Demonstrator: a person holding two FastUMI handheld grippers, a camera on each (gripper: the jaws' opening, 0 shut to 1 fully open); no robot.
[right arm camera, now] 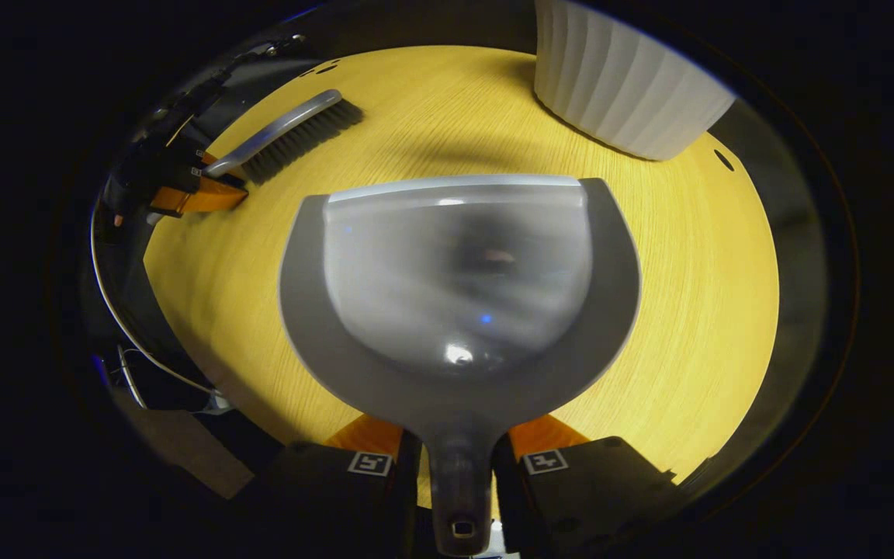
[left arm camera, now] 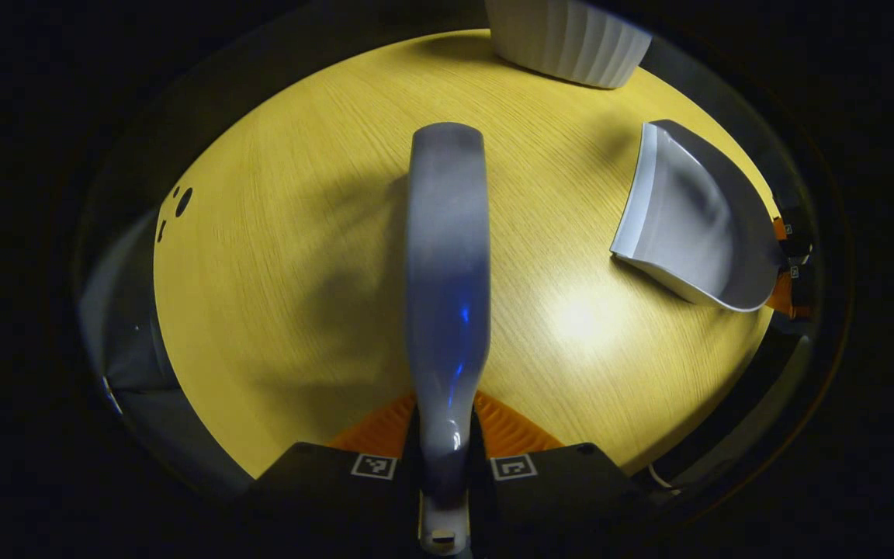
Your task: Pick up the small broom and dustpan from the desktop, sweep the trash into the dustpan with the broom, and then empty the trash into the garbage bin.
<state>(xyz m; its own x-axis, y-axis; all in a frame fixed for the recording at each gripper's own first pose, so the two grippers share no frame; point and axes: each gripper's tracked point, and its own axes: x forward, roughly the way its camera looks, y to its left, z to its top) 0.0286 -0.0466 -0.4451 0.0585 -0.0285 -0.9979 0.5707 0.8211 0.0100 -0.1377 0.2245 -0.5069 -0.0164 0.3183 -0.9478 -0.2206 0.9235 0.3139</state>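
In the left gripper view, the small grey broom [left arm camera: 447, 256] runs straight ahead over the yellow desktop [left arm camera: 276, 295], its handle clamped in my left gripper [left arm camera: 447, 423]. The grey dustpan [left arm camera: 687, 225] sits to the right, mouth facing left, with my right gripper [left arm camera: 790, 270] at its handle. In the right gripper view, the dustpan [right arm camera: 459, 295] lies flat ahead, my right gripper [right arm camera: 459, 435] shut on its handle. The broom [right arm camera: 292, 136] is at the upper left, bristles down on the desktop [right arm camera: 695, 310], held by my left gripper [right arm camera: 199, 190].
A white ribbed garbage bin [left arm camera: 571, 39] stands at the far edge of the desktop, seen beyond the dustpan to the right [right arm camera: 625, 85]. Small holes [left arm camera: 181, 202] mark the table near its left edge. Cables [right arm camera: 129, 357] hang off the left side.
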